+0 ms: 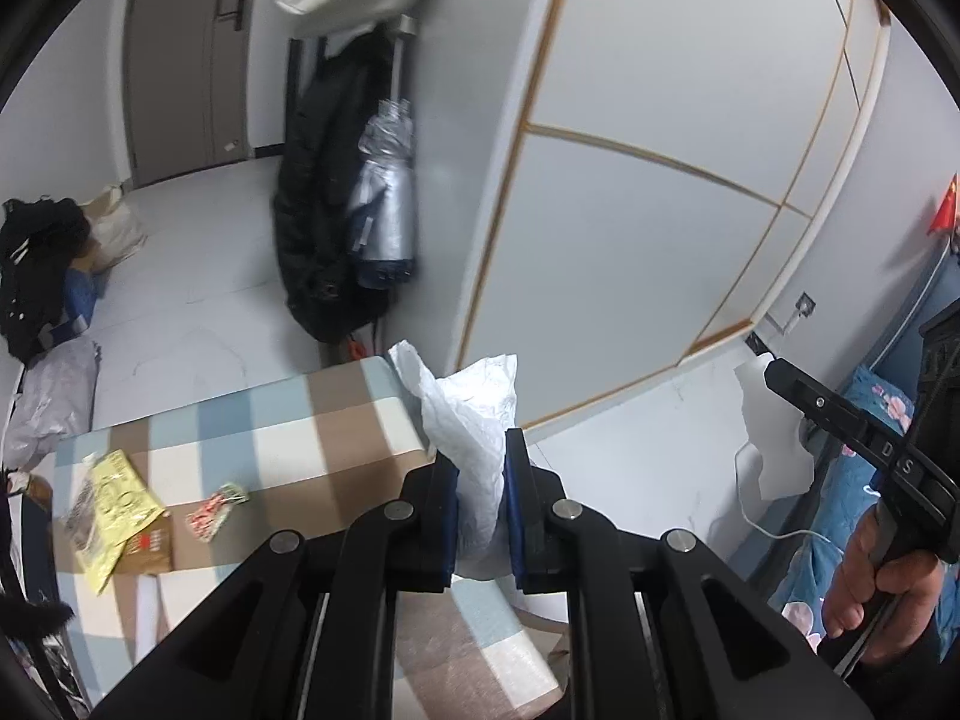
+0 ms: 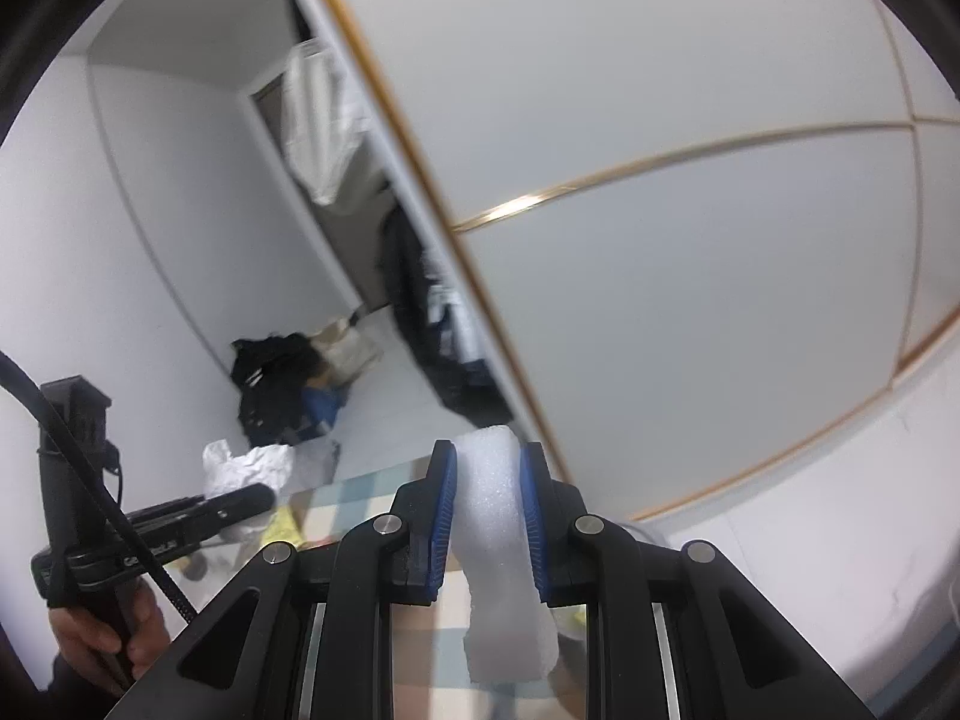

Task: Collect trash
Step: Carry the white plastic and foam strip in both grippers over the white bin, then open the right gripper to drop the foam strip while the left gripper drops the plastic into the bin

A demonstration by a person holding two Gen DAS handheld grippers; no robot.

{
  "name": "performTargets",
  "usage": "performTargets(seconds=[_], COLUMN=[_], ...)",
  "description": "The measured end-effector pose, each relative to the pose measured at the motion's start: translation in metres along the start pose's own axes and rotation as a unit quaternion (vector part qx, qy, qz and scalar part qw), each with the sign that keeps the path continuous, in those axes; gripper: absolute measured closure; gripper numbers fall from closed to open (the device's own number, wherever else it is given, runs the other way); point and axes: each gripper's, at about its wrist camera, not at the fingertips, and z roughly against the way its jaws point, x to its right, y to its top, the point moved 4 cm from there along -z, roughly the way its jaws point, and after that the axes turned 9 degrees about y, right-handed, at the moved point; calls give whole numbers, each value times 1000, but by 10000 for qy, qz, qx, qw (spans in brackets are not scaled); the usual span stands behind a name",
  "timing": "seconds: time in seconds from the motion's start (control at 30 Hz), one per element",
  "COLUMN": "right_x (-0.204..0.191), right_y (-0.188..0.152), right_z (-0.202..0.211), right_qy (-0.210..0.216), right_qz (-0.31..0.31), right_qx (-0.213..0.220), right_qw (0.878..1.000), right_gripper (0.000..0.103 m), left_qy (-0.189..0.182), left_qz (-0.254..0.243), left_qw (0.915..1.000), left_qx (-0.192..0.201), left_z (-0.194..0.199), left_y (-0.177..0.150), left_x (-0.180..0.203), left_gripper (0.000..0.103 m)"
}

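White paper: crumpled tissue clamped between the blue pads of my left gripper, jaws nearly closed on it — it sticks up above the fingertips at lower centre of the left wrist view.
Foam: a white foam piece pinched in my right gripper, jaws narrowed onto it, its lower end hanging below the pads at lower centre of the right wrist view.
Table: checked cloth in brown, pale blue and cream, lower left of the left view, beneath my left gripper.
Trash still lying there: yellow wrapper on a brown card, and just beside them a small red-and-white packet — all at lower left.
Other hand: my right hand on its handle at the right edge of the left view; my left hand shows at lower left of the right view.
Background: white wardrobe doors with gold trim fill the upper right; dark coat hangs at upper centre.
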Motion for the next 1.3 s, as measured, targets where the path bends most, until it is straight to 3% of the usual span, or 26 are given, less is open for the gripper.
performTargets(seconds=[0.47,0.87,1.3], right_x=[113,171,210], right_y=[-27,-78,-132], right_z=[-55,-159,-249], right_qy=[-421,-82,157], right_qz=[-775,-1420,-1871], right_qx=[-585,-1414,-2090], right_qw=[9944,9797,9597], right_gripper=[82,82,81], left_qy=[-205,-101,-51], left_qz=[-478,-606,-713], left_qw=[9961,9815,9715], left_qx=[-714,-1813,-2261], left_z=[-89,-183,-218], left_y=[2,-26,-29], left_x=[52,57,68], left_gripper=[94,94,94])
